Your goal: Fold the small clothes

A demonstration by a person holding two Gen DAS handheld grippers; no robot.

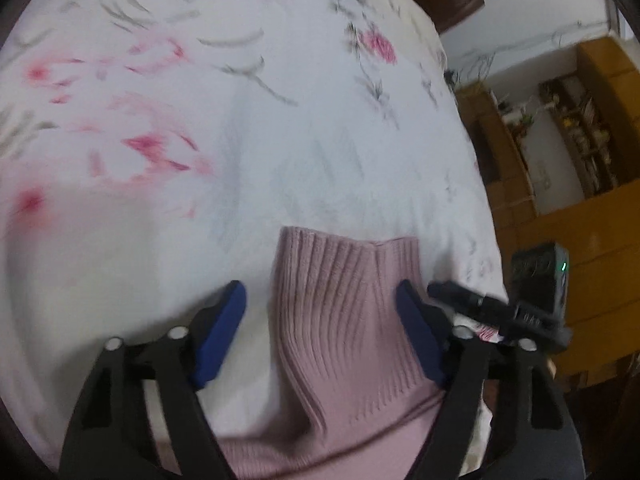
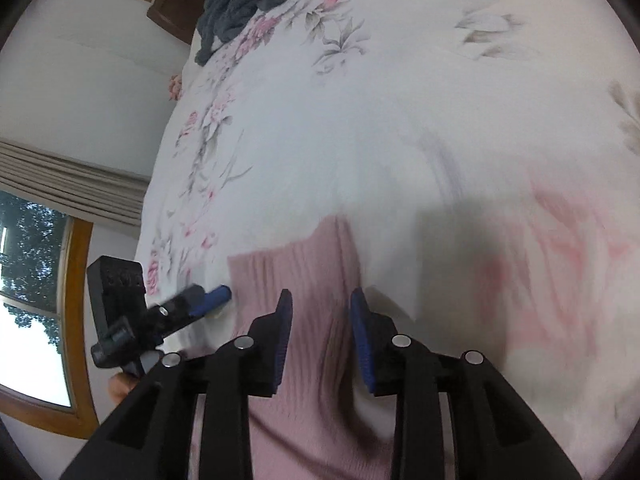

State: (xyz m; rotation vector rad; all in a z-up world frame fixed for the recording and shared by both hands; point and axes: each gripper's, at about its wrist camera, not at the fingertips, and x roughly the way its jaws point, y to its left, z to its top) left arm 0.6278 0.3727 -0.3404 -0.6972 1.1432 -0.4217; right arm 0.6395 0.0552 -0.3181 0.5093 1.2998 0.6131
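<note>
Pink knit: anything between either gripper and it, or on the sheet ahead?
Nothing visible. The pink knit lies between the open fingers of the left gripper and right gripper. The floral sheet ahead is bare; the grey clothes pile sits far off.

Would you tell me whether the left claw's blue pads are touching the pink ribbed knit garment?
Cannot tell. In the left wrist view the left claw stands open around the pink ribbed knit garment, but blur hides any gap at the pads.
</note>
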